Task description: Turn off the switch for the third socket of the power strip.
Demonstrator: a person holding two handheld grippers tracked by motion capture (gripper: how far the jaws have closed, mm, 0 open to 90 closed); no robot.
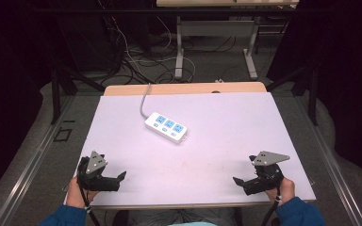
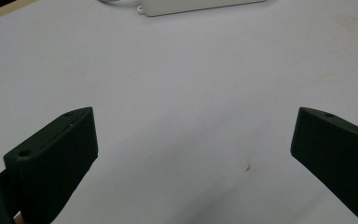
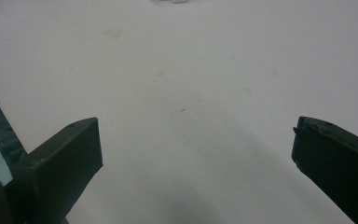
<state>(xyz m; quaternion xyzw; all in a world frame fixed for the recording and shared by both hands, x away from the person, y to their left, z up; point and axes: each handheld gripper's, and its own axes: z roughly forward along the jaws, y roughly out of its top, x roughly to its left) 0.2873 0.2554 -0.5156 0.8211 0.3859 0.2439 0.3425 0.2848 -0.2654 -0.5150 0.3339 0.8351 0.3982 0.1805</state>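
Both tongs spread wide, power strip well beyond, between them

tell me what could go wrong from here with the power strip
The power strip lies loose and at an angle, so open fingers closing on it might push it away instead of gripping. Its cord runs off the far table edge and could tug back or snag when lifted.
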